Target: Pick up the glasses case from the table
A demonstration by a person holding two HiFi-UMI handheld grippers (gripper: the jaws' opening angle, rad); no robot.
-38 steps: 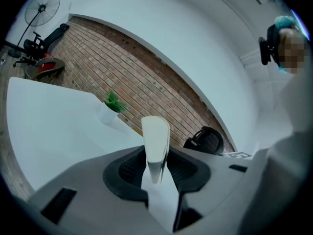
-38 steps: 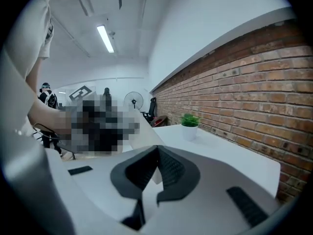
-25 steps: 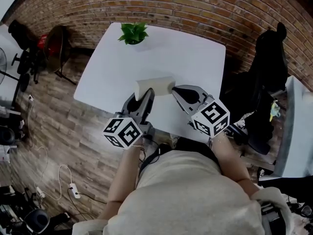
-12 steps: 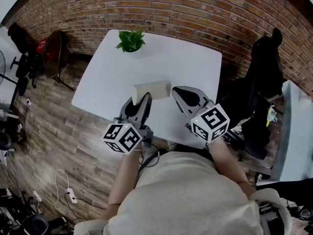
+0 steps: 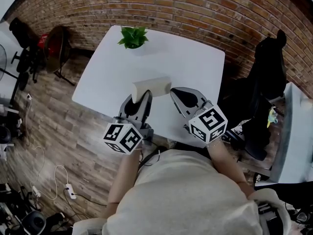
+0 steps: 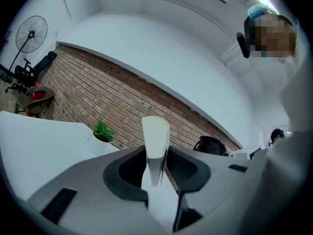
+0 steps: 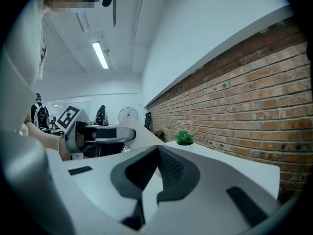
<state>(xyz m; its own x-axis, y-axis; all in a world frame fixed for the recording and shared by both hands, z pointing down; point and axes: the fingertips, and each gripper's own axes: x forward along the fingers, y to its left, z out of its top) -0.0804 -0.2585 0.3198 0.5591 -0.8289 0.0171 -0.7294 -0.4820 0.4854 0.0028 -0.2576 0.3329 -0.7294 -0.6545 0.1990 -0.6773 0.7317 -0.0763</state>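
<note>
We have the left gripper [image 5: 145,97] pinching the glasses case [image 5: 152,87], which sits at its 12 o'clock above the table [image 5: 188,58]. The right gripper [image 5: 174,93], at the case's 3 o'clock, has its jaws pressed together and empty. The grasp is done and the case looks lifted clear, so little is left.

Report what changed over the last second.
Nothing visibly moved, and nothing was taken hold of or let go. The left claw stays shut on the glasses case, the right claw stays shut and empty beside it, and the potted plant stays at the far edge of the table.
</note>
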